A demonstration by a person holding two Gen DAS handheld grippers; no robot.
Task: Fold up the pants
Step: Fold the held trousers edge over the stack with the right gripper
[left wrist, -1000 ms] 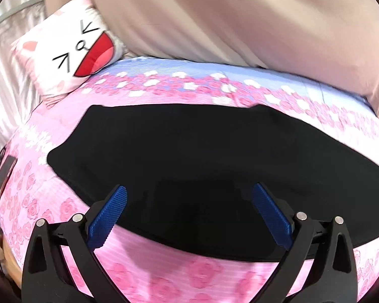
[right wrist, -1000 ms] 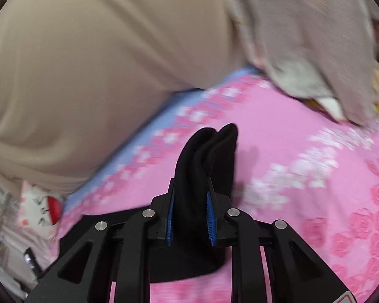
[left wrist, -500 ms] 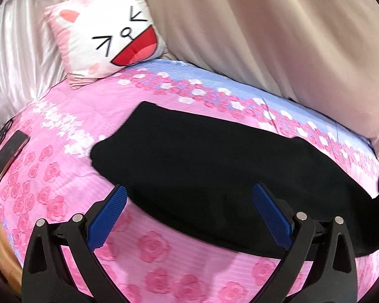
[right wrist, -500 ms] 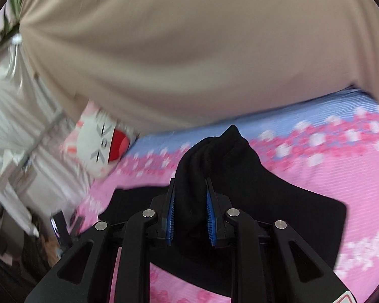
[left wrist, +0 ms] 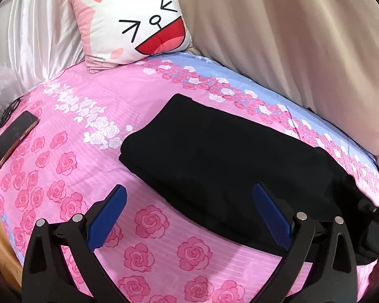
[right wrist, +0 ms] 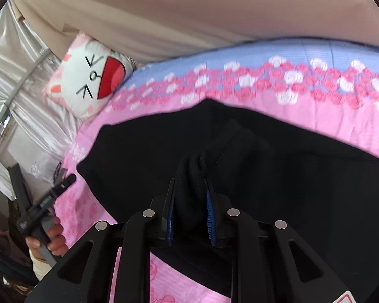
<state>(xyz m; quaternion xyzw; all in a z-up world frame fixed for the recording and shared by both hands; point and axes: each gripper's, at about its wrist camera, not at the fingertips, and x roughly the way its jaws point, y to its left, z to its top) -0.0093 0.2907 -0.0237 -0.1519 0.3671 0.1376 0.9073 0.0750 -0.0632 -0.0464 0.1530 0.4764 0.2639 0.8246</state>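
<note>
Black pants point(left wrist: 230, 156) lie folded in a long band across the pink rose-print bed point(left wrist: 70, 151). My left gripper point(left wrist: 189, 214) is open and empty, held just above the bed at the pants' near edge. My right gripper point(right wrist: 190, 214) is shut on a bunched end of the pants point(right wrist: 197, 174) and holds it over the rest of the black cloth point(right wrist: 303, 176). The left gripper also shows in the right wrist view point(right wrist: 45, 202), in a hand at the far left.
A cat-face cushion point(left wrist: 131, 20) leans at the head of the bed against beige curtains point(left wrist: 290, 38). A phone point(left wrist: 11, 141) lies at the bed's left edge. Silvery drapes point(left wrist: 32, 38) hang on the left. The wooden bed edge point(left wrist: 0, 247) shows at lower left.
My right gripper has swung the held pants end over the rest of the pants towards the cushion. My left gripper has pulled back and left, still open.
</note>
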